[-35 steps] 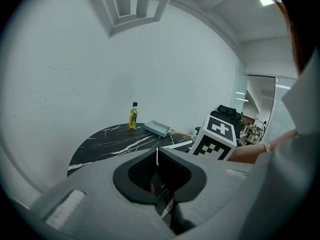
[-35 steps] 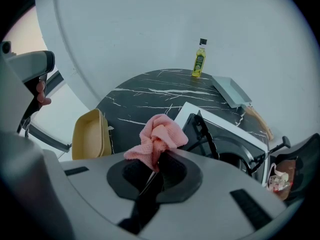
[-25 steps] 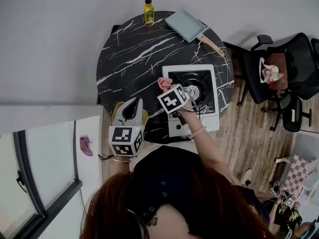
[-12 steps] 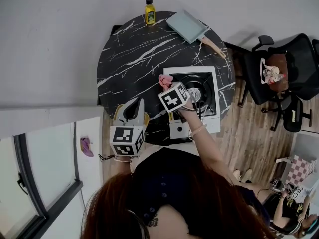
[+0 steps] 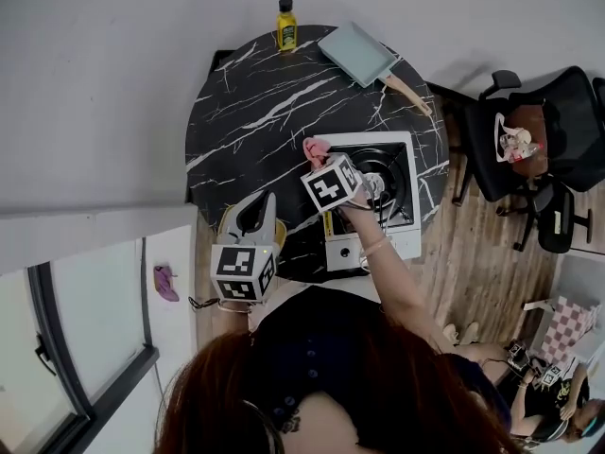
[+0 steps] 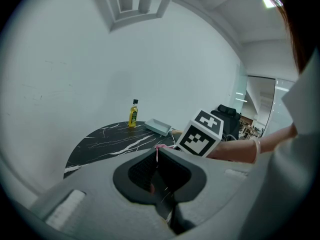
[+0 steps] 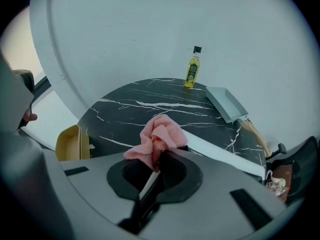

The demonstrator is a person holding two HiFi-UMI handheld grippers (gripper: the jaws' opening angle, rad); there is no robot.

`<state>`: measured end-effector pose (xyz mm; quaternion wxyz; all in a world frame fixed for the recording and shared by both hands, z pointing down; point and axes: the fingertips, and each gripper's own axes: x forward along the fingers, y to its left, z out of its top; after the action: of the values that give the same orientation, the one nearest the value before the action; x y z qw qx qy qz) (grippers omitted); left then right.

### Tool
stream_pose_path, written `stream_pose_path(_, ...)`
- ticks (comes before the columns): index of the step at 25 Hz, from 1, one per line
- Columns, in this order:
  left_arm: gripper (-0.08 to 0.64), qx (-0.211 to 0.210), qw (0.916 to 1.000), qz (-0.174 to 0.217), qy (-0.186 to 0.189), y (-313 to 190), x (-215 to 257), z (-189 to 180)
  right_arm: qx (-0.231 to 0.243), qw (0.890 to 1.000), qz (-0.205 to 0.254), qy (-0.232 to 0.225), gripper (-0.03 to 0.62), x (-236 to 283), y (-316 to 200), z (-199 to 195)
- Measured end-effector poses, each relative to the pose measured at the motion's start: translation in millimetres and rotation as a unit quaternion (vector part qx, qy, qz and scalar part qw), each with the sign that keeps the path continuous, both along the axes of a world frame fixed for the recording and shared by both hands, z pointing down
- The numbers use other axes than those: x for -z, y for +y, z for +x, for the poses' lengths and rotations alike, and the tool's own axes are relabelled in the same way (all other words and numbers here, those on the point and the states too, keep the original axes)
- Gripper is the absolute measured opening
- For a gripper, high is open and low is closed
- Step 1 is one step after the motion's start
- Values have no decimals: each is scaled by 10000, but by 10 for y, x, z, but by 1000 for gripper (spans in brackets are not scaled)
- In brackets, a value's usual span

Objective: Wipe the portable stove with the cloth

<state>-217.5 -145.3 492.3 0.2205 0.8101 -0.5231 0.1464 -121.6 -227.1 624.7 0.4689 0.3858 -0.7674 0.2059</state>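
Observation:
The white portable stove (image 5: 405,156) with a black burner sits at the right of the round black marble table (image 5: 255,102). My right gripper (image 5: 318,157) is shut on a bunched pink cloth (image 5: 314,147) at the stove's far left corner. In the right gripper view the cloth (image 7: 158,133) bulges out of the closed jaws of that gripper (image 7: 159,157), above the stove's white edge (image 7: 220,154). My left gripper (image 5: 257,205) hangs at the table's near left edge, jaws together and holding nothing; in its own view this gripper (image 6: 157,157) points towards the right gripper's marker cube.
A yellow bottle (image 5: 285,24) stands at the table's far edge, with a grey-blue rectangular pan (image 5: 357,53) with a wooden handle beside it. A yellow seat (image 5: 225,222) sits under the left gripper. Black office chairs (image 5: 544,130) stand to the right, off the table.
The right gripper has carried the pink cloth a little farther away, along the stove's left edge to its far corner. The left gripper has barely moved.

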Motion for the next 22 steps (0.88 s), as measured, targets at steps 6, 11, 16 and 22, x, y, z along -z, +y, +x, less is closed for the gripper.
stream_pose_path(6,14,-44,10000,-22,-9,-58,-20,-32,-87,10000,35,-9,32,3,-101,-4)
stream_pose_path(11,14,-110,9999,-34,-20,-99,-31,-38,-120,9999,50,-19,32,2,-160,-19)
stream_pose_path(16,14,-162,9999,-39,-27,-127,-29,-35,-138,9999,62,-2,32,7,-230,-35)
stream_pose_path(22,14,-166,9998,-77,-71,-129,-42,-63,-124,9998,119,60,32,5,-272,-83)
